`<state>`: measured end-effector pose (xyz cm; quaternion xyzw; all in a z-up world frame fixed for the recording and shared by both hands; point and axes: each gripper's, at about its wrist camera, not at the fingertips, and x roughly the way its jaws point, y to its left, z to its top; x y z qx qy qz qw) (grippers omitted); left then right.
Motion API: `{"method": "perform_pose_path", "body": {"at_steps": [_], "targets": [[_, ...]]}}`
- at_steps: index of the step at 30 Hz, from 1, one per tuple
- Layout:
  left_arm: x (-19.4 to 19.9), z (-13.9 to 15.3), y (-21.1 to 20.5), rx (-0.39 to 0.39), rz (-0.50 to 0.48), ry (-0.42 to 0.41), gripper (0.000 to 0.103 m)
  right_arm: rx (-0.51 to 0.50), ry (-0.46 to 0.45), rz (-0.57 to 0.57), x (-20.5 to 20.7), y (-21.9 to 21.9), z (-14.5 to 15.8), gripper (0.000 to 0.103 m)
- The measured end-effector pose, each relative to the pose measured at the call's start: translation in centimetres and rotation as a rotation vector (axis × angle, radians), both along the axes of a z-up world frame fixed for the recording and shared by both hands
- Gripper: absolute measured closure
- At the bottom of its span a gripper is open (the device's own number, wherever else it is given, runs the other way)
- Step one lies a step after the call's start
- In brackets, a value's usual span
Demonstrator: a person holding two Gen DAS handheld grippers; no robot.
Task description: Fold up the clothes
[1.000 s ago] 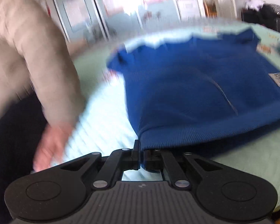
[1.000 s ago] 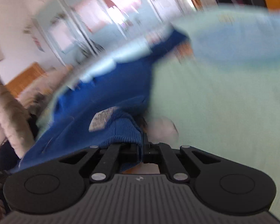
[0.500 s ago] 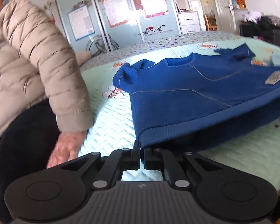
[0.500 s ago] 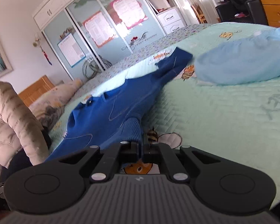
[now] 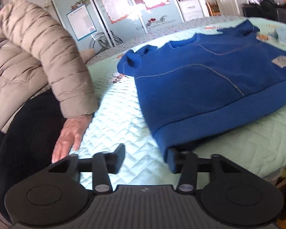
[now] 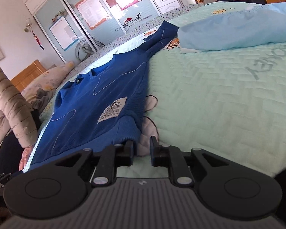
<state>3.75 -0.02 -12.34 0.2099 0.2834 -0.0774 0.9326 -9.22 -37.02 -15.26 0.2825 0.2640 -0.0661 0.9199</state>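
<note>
A blue sweater (image 5: 200, 80) lies spread flat on the pale green quilt (image 5: 247, 145), hem towards me, with a grey-white patch (image 5: 283, 62) near the hem. My left gripper (image 5: 146, 158) is open at the sweater's left hem corner, which lies against the right finger. In the right wrist view the sweater (image 6: 97, 103) lies left of centre. My right gripper (image 6: 142, 148) is open at the right hem corner, with the corner beside its left finger.
A person in a beige puffer jacket (image 5: 38, 57) stands at the left, one hand (image 5: 70, 135) on the bed edge. A light blue garment (image 6: 238, 32) lies at the far right on the quilt. Wardrobe doors (image 6: 97, 15) stand behind the bed.
Both grippers were shut on the sweater's hem and held it up. They lowered it flat onto the quilt and opened, letting go.
</note>
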Motion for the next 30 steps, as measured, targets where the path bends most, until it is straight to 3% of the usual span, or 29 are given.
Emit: {"method": "perform_pose_path", "body": {"at_steps": [5, 9, 11, 13, 15, 18, 20, 21, 22, 23, 25, 26, 28, 30], "targets": [[-1.6, 1.8, 1.6, -0.068, 0.027, -0.054, 0.051, -0.121, -0.032, -0.011, -2.6, 0.9, 2.0, 0.081], [-1.9, 3.9, 1.9, -0.124, 0.043, -0.115, 0.051, -0.167, -0.129, -0.001, -2.5, 1.6, 4.1, 0.079], [-1.6, 5.0, 1.1, -0.163, 0.012, -0.141, 0.047, -0.173, -0.189, 0.017, -2.0, 2.0, 5.1, 0.071], [-0.8, 5.9, 0.0, -0.197, -0.036, -0.158, 0.039, -0.123, -0.225, 0.037, -0.2, 2.0, 5.2, 0.059], [0.3, 5.9, -1.5, -0.235, -0.094, -0.171, 0.033, -0.086, -0.240, 0.064, 2.1, 2.3, 4.8, 0.055], [2.6, 3.2, -3.7, -0.246, -0.143, -0.126, 0.032, -0.010, -0.217, 0.095, 5.4, 2.1, 2.1, 0.055], [3.7, 0.5, -4.4, -0.210, -0.131, -0.077, 0.035, 0.027, -0.139, 0.067, 6.8, 0.8, -0.6, 0.062], [4.0, -1.1, -4.6, -0.181, -0.111, -0.049, 0.036, 0.055, -0.130, 0.041, 6.3, -0.3, -1.2, 0.076], [3.8, -2.5, -4.3, -0.166, -0.103, -0.042, 0.035, 0.084, -0.121, 0.015, 5.8, -1.4, -1.8, 0.103], [3.1, -3.4, -3.8, -0.178, -0.099, -0.080, 0.033, 0.112, -0.113, -0.012, 5.3, -2.5, -2.4, 0.103], [2.6, -3.7, -3.9, -0.155, -0.061, -0.138, 0.018, 0.124, -0.118, -0.040, 4.6, -3.4, -2.6, 0.097], [2.5, -3.4, -4.1, -0.140, -0.053, -0.160, 0.018, 0.107, -0.132, -0.042, 4.4, -3.2, -2.1, 0.097], [1.5, -1.9, -4.2, -0.141, -0.053, -0.239, 0.021, 0.072, -0.160, -0.045, 3.9, -2.9, -1.2, 0.085], [0.2, -0.3, -4.7, -0.169, -0.099, -0.335, 0.011, 0.036, -0.187, -0.048, 3.5, -2.5, -0.3, 0.081]]}}
